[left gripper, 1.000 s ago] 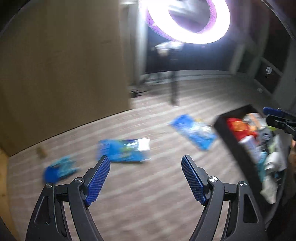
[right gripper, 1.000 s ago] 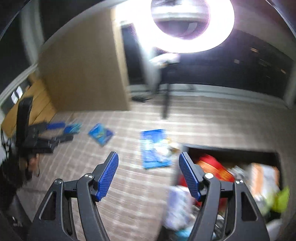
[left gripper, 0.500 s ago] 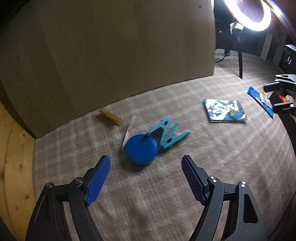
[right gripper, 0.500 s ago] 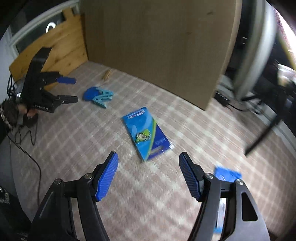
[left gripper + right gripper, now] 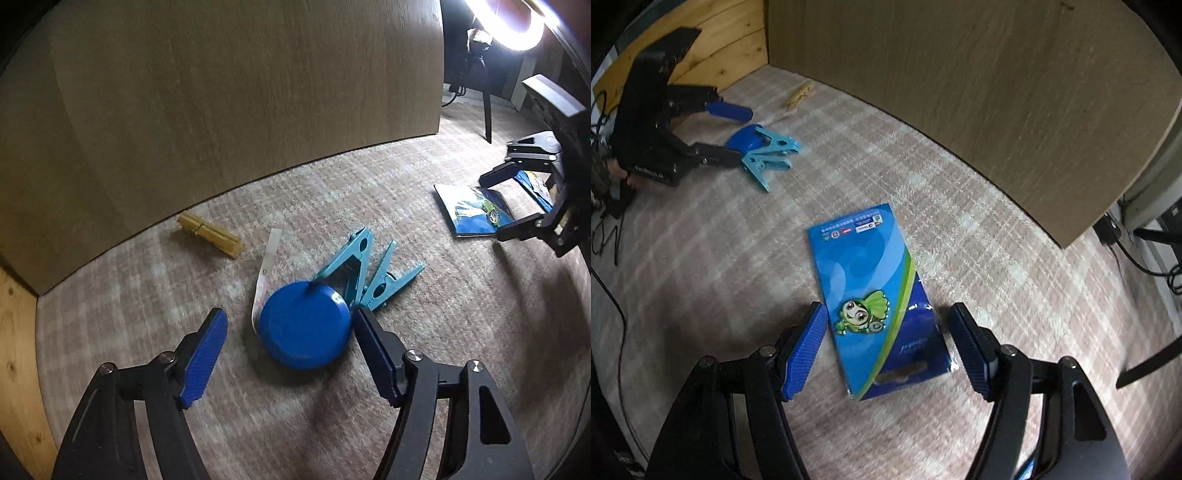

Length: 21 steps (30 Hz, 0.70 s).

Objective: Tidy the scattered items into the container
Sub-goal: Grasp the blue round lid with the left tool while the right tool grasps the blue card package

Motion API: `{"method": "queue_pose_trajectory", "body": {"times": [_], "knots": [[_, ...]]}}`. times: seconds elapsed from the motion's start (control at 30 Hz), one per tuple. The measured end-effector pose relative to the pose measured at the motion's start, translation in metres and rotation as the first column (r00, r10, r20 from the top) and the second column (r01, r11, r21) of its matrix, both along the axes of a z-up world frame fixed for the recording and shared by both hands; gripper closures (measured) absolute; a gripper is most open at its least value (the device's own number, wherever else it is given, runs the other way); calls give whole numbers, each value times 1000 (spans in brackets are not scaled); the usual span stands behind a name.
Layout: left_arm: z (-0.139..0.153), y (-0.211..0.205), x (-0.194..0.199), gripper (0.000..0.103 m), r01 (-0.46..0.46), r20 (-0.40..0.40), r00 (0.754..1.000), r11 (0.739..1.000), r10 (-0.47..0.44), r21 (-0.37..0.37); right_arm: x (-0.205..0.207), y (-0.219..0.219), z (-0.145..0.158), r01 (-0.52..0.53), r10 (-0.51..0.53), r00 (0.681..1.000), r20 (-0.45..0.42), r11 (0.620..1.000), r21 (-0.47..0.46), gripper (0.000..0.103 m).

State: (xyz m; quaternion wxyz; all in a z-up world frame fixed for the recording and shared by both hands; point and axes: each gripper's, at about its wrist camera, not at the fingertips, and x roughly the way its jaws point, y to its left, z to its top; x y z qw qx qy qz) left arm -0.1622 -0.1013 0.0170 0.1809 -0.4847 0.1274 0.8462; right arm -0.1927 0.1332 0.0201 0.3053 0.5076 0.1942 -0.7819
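Note:
A round blue disc point(image 5: 303, 328) lies on the carpet, touching two light-blue clips point(image 5: 365, 273). My left gripper point(image 5: 291, 325) points down over the disc, its jaws closing with the disc between them; the left pad point(image 5: 207, 354) still stands clear of it. In the right wrist view the disc point(image 5: 742, 138), the clips point(image 5: 772, 157) and the left gripper point(image 5: 737, 134) show at far left. My right gripper point(image 5: 886, 317) is open astride a flat blue packet point(image 5: 871, 291) with a green cartoon figure. The container is out of sight.
A wooden clothespin point(image 5: 210, 236) and a white strip point(image 5: 267, 258) lie near the disc. A tall brown panel point(image 5: 221, 110) stands behind. A second blue packet point(image 5: 535, 188), a ring light point(image 5: 517, 33) and a stand leg point(image 5: 487, 114) are at right. Cables point(image 5: 605, 229) trail at left.
Both grippers swung away from the black box of items and dropped towards the carpet. The left one's jaws narrowed around the blue disc; the right one came over the blue packet.

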Motion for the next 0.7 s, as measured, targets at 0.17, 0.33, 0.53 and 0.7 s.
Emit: {"method": "queue_pose_trajectory", "body": {"times": [0.17, 0.33, 0.53, 0.7], "knots": [[-2, 6, -1, 42, 45, 12, 999, 999, -45, 7, -6, 0, 0, -10, 10, 1000, 16, 1000, -12, 34], [-5, 9, 3, 55, 60, 23, 998, 998, -60, 24, -6, 5, 3, -16, 17, 999, 38, 1000, -25, 48], [-7, 12, 8, 55, 70, 20, 997, 997, -70, 33, -3, 6, 4, -6, 8, 998, 67, 999, -33, 53], [-8, 11, 15, 55, 66, 31, 997, 996, -68, 56, -4, 12, 10, 55, -41, 992, 120, 992, -115, 76]]}}
